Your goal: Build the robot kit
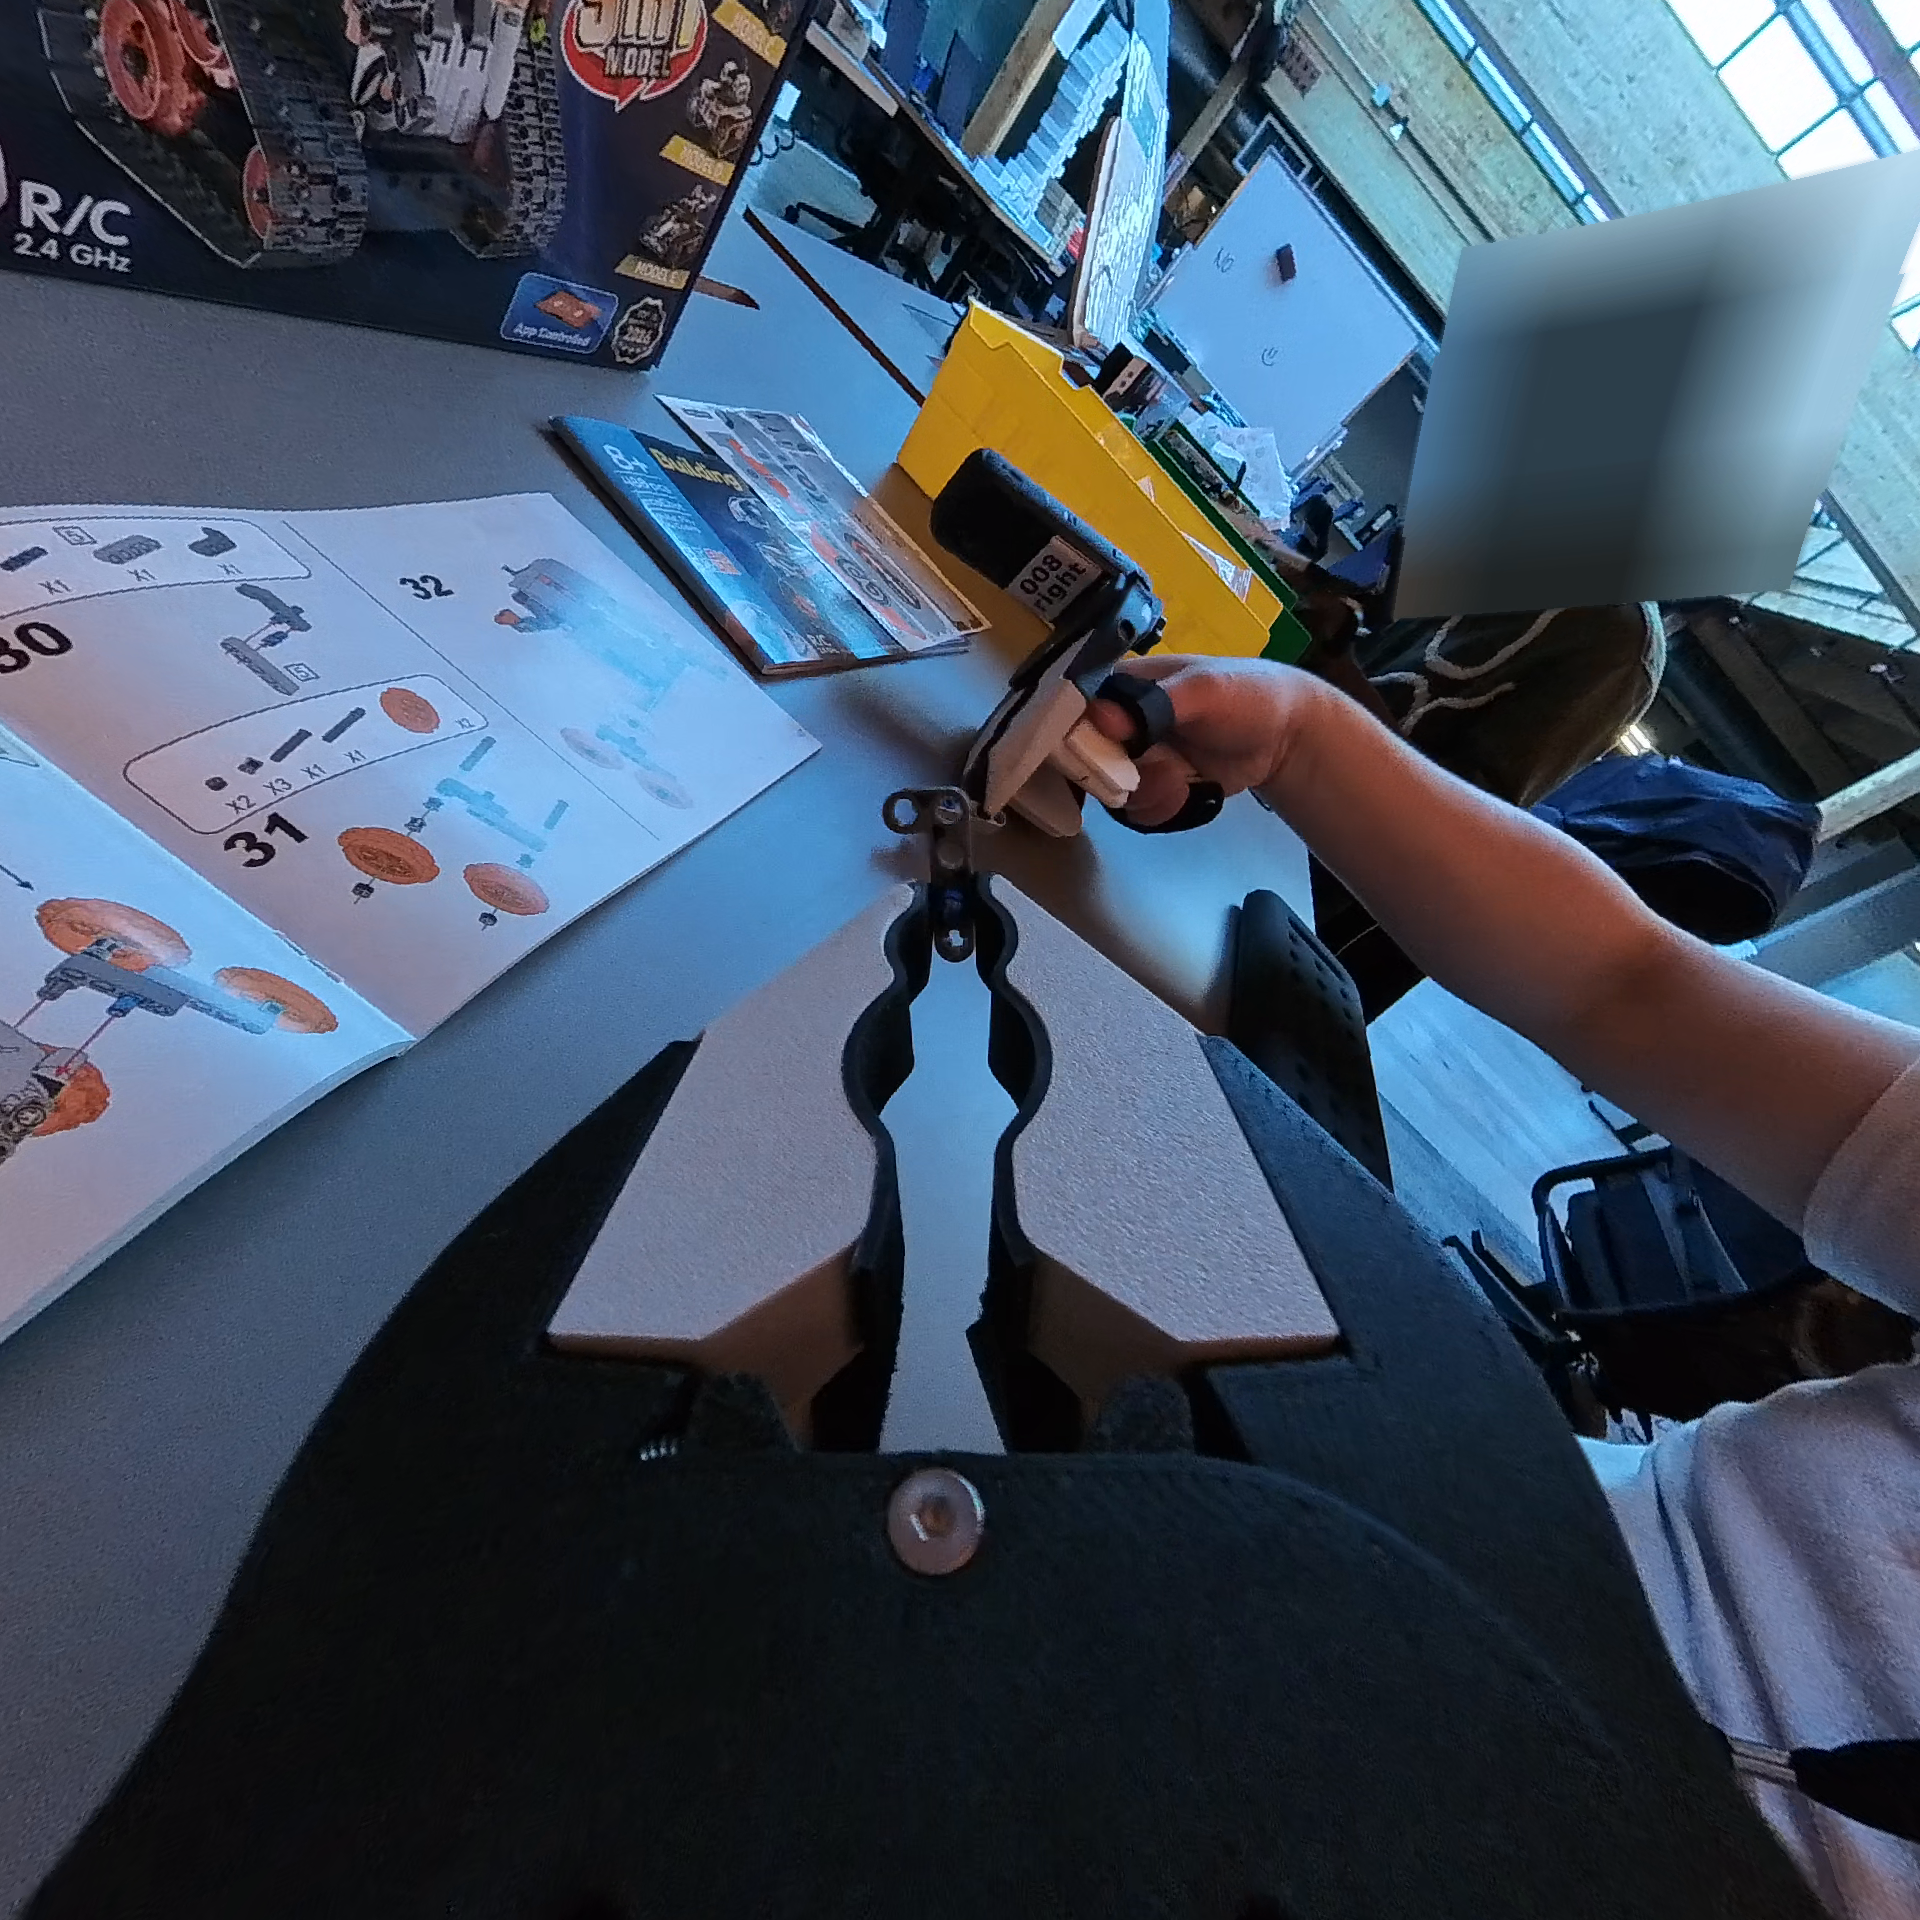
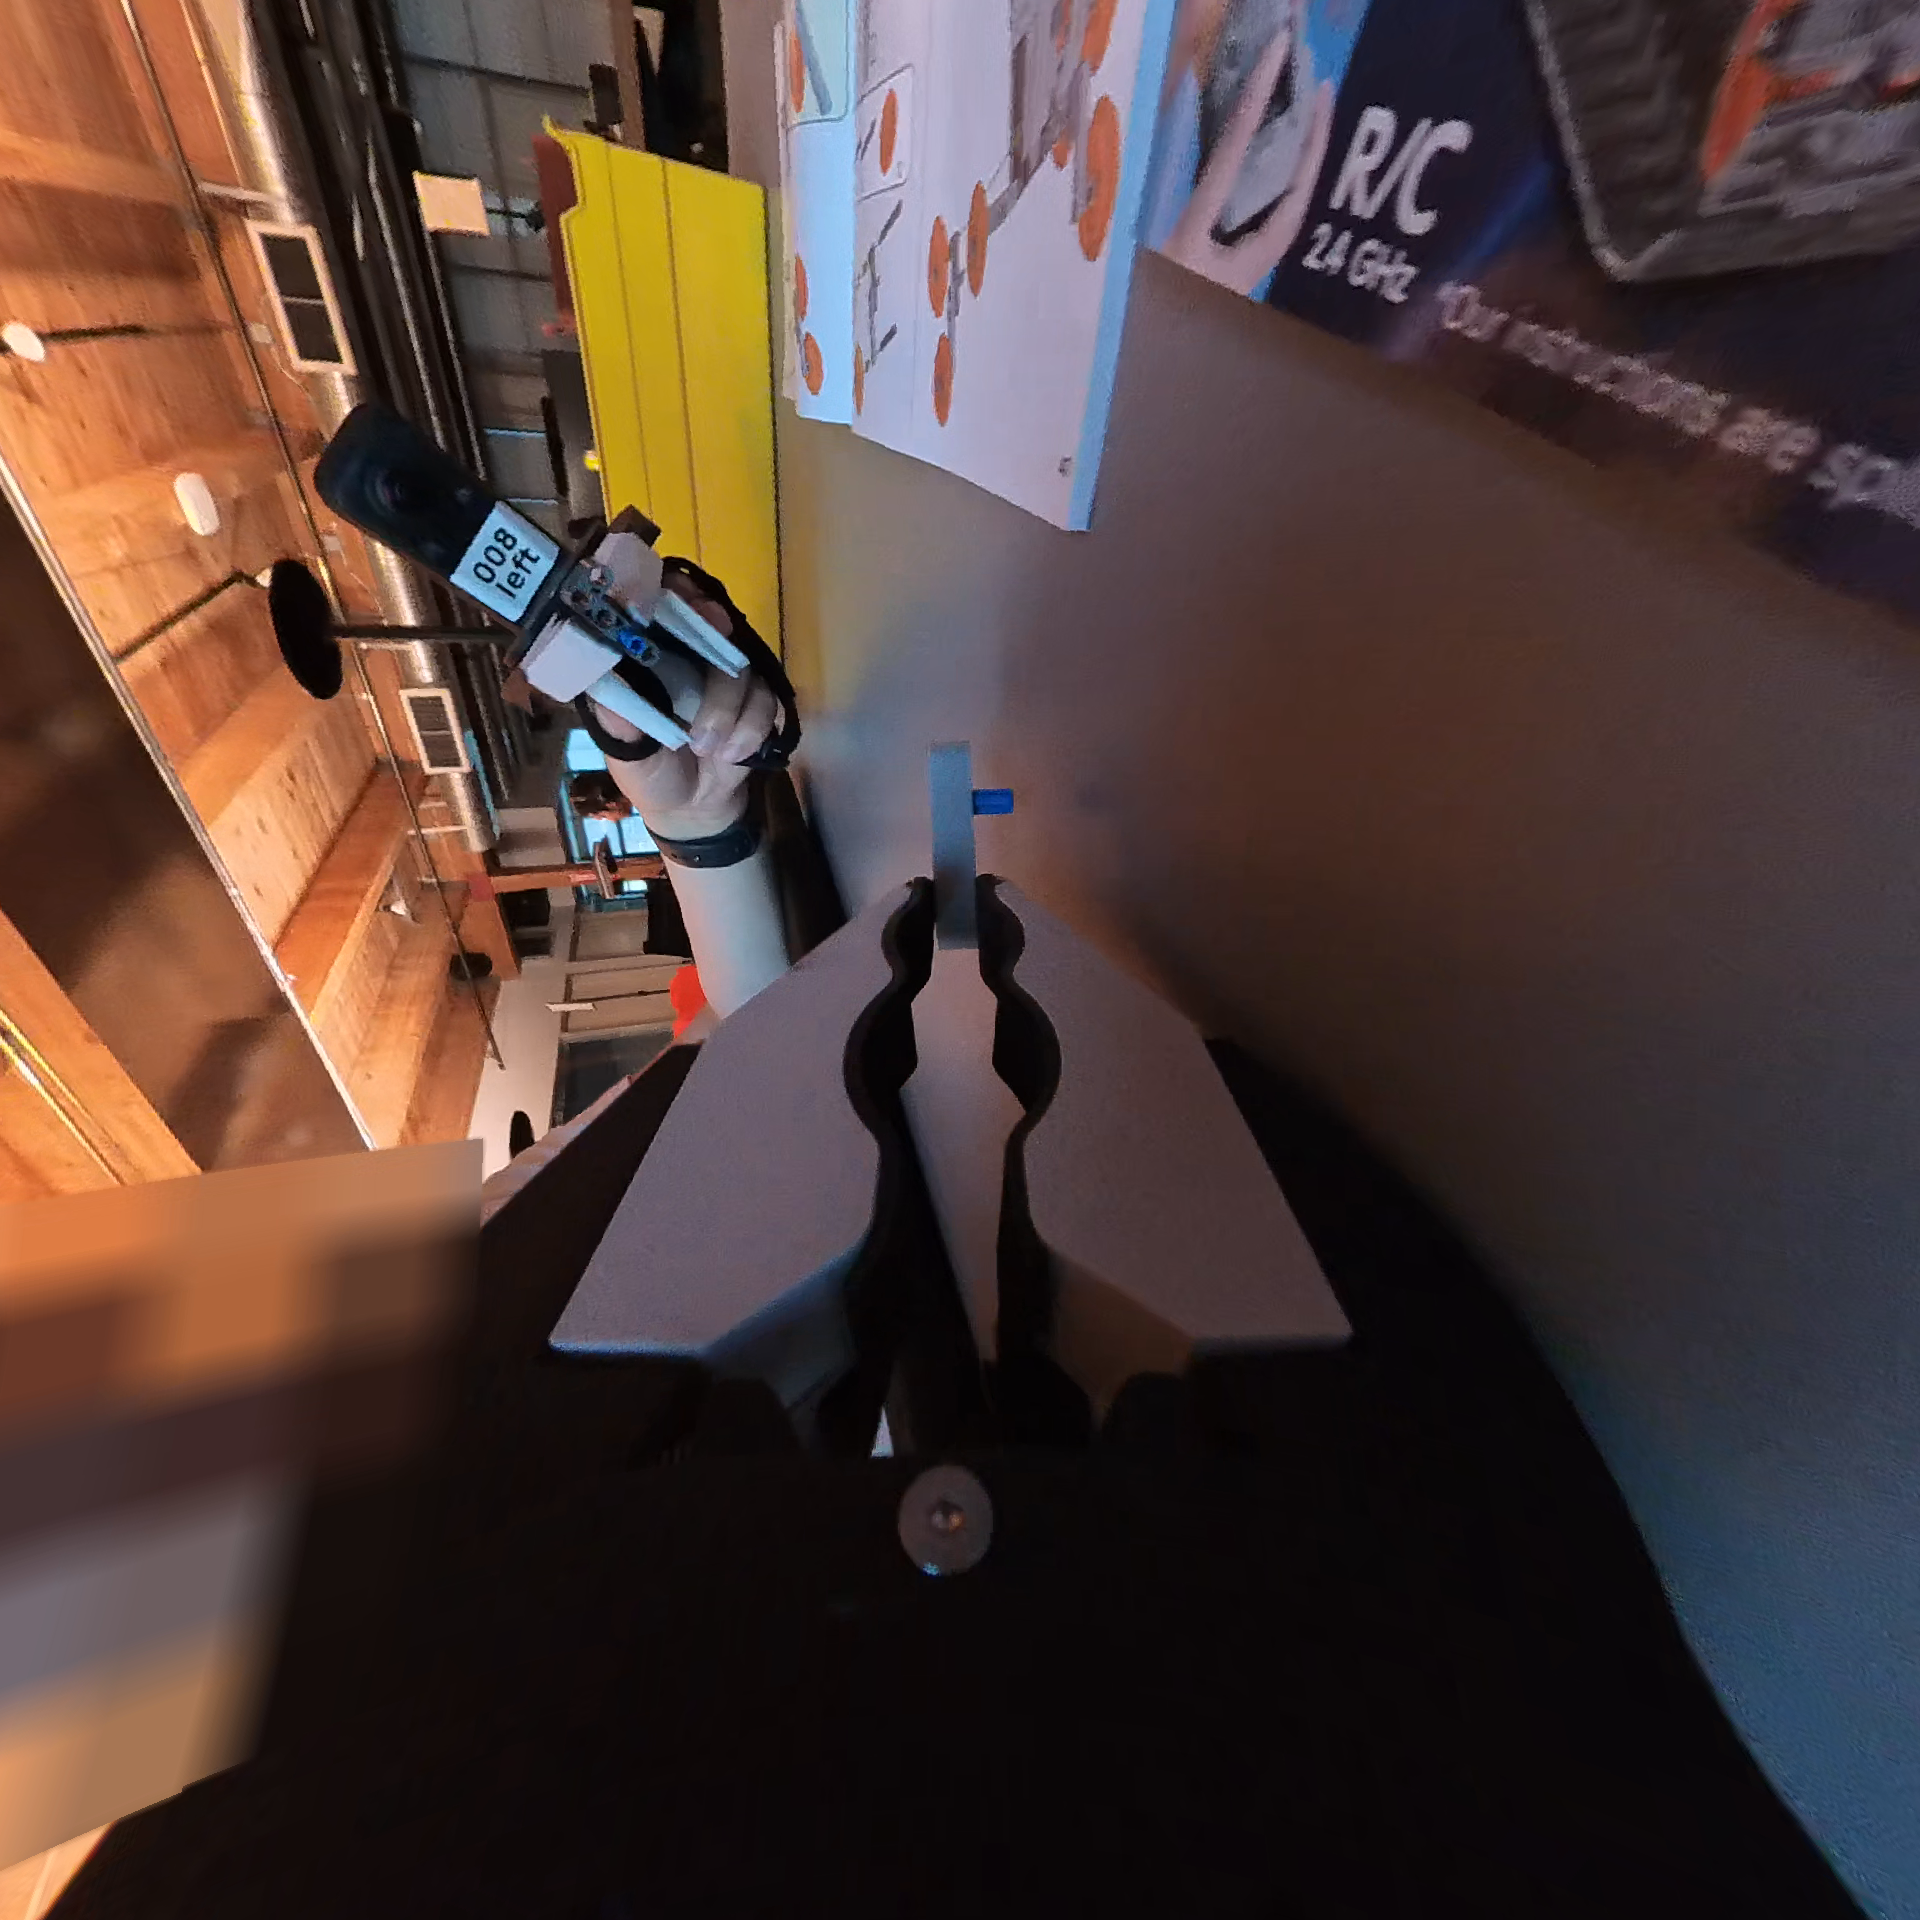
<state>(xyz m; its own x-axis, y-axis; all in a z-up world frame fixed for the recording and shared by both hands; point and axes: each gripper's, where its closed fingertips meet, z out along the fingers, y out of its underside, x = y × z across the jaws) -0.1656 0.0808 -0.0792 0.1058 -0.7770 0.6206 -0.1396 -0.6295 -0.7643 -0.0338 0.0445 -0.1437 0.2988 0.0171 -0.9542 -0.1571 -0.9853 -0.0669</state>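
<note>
The left gripper (image 1: 948,914) has its two black-edged fingers squeezed tight on a small dark grey plastic building piece with round holes (image 1: 940,831). A tiny blue peg (image 1: 948,906) sits in that piece, right at the fingertips. The piece sticks out just past the tips and bends to the left at its far end.

It looks light, hard and stiff, so I think it will not bend or squash. It is thin and smooth, so it could twist or slip if held by only a corner. The flat sides look like the best place to pinch it.

The right gripper (image 2: 956,914) is closed on a flat light grey plastic beam (image 2: 953,842). The beam stands straight out beyond the fingertips. A short blue pin (image 2: 992,801) pokes out of its right side near the far end. This beam also looks light and stiff. The pin looks small enough to pop loose if bumped.

In the left wrist view, the right gripper's tips are just beyond the dark grey piece, very near it. I cannot tell if they touch.

Under both grippers is a smooth grey table (image 1: 260,1299). Left of the left gripper lies an open white instruction booklet with orange wheel pictures (image 1: 343,748). Farther off lies a small dark blue booklet (image 1: 717,551). Beyond it, to the right, stands a yellow plastic bin (image 1: 1060,436), and to the left, a big dark toy box with a picture of a tracked vehicle (image 1: 416,156).
</note>
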